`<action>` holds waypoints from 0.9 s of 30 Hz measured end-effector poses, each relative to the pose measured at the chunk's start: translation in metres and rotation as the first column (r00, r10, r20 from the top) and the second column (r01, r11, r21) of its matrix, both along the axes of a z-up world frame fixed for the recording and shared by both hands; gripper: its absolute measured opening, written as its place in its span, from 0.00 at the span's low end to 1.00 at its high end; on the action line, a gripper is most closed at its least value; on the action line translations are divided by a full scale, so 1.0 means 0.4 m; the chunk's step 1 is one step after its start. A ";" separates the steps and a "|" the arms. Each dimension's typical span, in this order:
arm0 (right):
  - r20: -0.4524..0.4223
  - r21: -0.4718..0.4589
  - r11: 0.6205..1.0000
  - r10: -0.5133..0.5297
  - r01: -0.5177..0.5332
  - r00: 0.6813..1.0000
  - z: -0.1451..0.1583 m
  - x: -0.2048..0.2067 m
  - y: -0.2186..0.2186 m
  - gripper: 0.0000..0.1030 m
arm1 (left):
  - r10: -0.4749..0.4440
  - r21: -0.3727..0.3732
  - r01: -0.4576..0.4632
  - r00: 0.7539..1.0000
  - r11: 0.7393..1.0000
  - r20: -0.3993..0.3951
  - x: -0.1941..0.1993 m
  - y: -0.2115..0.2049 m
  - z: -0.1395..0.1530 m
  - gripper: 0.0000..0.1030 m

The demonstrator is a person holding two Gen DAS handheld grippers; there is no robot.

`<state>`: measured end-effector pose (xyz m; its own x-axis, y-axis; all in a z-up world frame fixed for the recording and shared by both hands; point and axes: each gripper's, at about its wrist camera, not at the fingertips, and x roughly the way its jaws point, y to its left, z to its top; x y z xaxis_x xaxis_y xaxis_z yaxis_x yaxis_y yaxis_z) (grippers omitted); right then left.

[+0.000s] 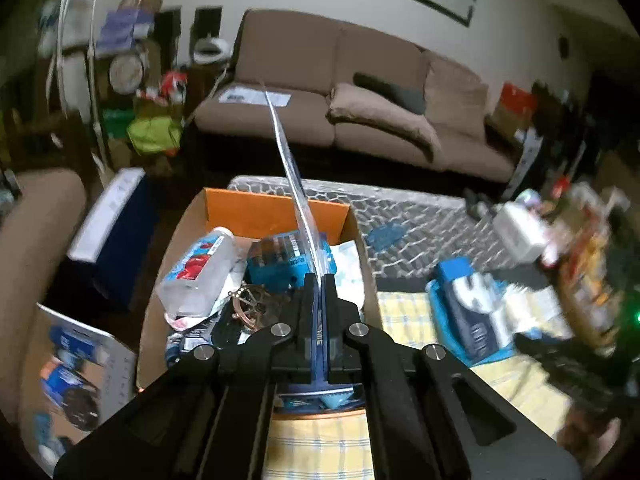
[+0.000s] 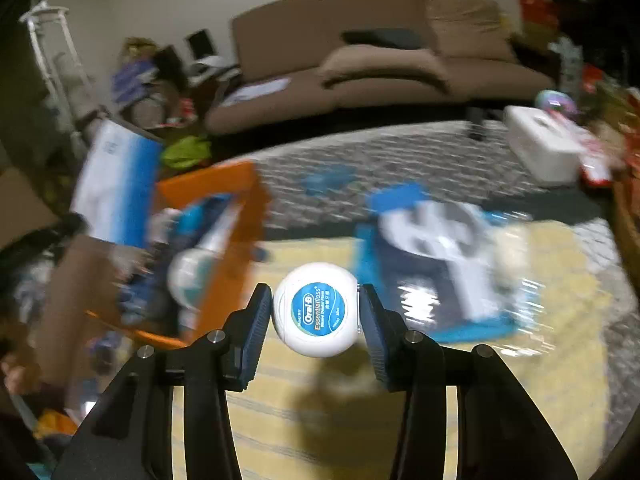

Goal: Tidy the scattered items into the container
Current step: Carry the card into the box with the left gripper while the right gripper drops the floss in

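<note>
A brown fabric sofa (image 1: pixel 360 92) stands behind the yellow checked tabletop (image 2: pixel 520 360). On it sits an orange-walled cardboard box (image 1: pixel 276 210) holding a clear plastic bottle (image 1: pixel 200 268). Above the box, the left gripper (image 1: pixel 319 312) has its jaws clamped on a thin blue plastic packet (image 1: pixel 298 204). The right gripper (image 2: pixel 316 312) has its jaws gripping a round white floss container (image 2: pixel 316 308).

The right gripper (image 2: pixel 316 312) holds a round white dental floss case (image 2: pixel 316 309) between its jaws, above a yellow checked cloth (image 2: pixel 560 340). To the left stands an orange box (image 2: pixel 240 216), blurred, with items inside.
</note>
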<state>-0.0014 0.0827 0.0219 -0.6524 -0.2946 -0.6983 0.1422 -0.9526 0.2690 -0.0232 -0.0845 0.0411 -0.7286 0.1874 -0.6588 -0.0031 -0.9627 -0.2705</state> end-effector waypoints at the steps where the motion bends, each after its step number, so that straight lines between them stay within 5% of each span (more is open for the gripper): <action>1: -0.004 -0.013 1.000 0.022 -0.022 1.000 0.007 -0.012 -0.028 0.44 | 0.000 0.033 0.000 1.000 0.999 0.005 -0.004 -0.026 0.002 0.01; 11: 0.047 0.008 0.984 0.180 -0.181 0.983 -0.041 -0.177 -0.305 0.44 | 0.037 0.299 -0.055 0.997 0.953 0.066 -0.033 -0.277 -0.041 0.01; 19: 0.121 0.058 0.984 0.162 -0.169 0.979 -0.128 -0.300 -0.365 0.44 | -0.043 0.235 0.042 0.999 0.971 0.002 -0.034 -0.230 -0.016 0.01; 27: 0.127 0.098 0.985 0.133 -0.146 0.983 -0.153 -0.299 -0.349 0.56 | 0.006 0.210 -0.067 0.960 0.975 0.280 -0.094 -0.247 -0.144 0.01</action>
